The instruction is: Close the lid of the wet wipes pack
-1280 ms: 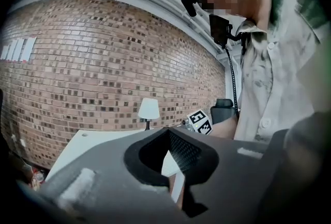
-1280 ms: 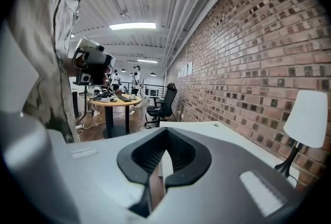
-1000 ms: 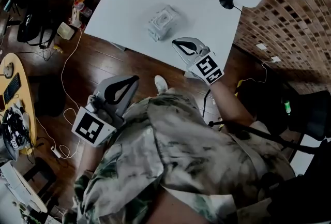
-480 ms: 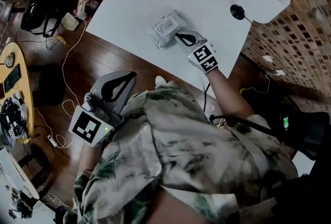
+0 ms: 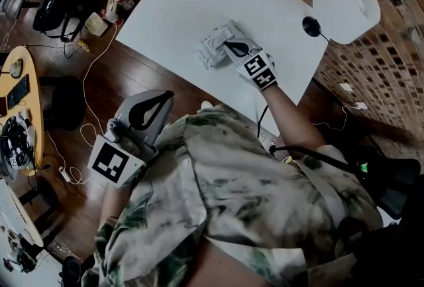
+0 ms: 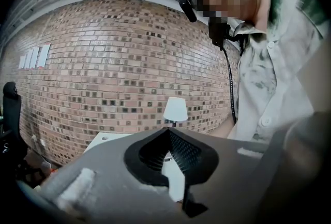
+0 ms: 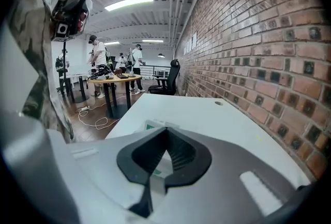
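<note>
The wet wipes pack [image 5: 213, 47] lay on the table [image 5: 179, 7] close to its near edge, with the right gripper [image 5: 227, 46] over the pack's right side. A lamp [image 5: 346, 11] stood at the table's far right corner. The left gripper [image 5: 165, 99] hung off the table, nearer and to the left.

There is one table [image 5: 179, 7], one wet wipes pack [image 5: 213, 47] and one lamp [image 5: 346, 4]. Two grippers show: left gripper [image 5: 169, 97], right gripper [image 5: 229, 47].

Counter [image 5: 177, 7] bare around the wet wipes pack [image 5: 213, 47]; lamp [image 5: 346, 10] stands at upper right of frame, well apart.
</note>
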Demonstrator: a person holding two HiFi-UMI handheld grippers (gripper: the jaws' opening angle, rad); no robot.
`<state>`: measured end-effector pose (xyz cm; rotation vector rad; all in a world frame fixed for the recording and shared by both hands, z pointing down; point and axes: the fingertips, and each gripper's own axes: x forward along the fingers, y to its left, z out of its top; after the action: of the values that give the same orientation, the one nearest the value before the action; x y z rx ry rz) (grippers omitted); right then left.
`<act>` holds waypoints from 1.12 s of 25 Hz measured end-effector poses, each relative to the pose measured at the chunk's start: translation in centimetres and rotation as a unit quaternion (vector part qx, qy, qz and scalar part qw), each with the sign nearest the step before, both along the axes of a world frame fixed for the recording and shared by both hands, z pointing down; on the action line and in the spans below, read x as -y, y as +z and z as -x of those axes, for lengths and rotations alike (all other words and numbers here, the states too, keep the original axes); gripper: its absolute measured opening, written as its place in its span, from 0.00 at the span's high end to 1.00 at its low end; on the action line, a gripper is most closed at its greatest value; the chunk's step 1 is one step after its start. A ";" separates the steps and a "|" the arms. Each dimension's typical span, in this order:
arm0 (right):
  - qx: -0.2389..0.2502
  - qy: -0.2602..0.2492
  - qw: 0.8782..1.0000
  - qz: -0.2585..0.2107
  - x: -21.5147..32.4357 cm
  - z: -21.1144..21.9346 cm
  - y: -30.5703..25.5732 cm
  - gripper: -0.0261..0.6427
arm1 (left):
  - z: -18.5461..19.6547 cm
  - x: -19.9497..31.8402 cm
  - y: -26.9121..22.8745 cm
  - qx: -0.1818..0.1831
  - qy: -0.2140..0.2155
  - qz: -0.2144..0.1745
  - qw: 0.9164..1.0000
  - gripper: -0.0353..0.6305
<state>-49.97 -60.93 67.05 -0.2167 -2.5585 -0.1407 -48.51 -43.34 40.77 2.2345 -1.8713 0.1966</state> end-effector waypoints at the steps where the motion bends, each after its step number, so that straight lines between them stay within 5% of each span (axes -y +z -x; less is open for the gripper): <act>1: -0.003 -0.002 1.000 -0.001 0.0 0.3 0.1 0.96 | 0.1 0.0 0.0 0.001 -0.002 0.000 1.000 0.95; 28: -0.097 -0.015 0.995 -0.021 -0.1 3.3 3.4 0.96 | 2.4 -2.3 -0.1 -0.006 -0.034 0.001 0.999 0.95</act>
<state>-53.29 -60.83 70.42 -0.2392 -2.3582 -0.1766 -50.94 -41.00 40.64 2.1621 -1.9358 0.1748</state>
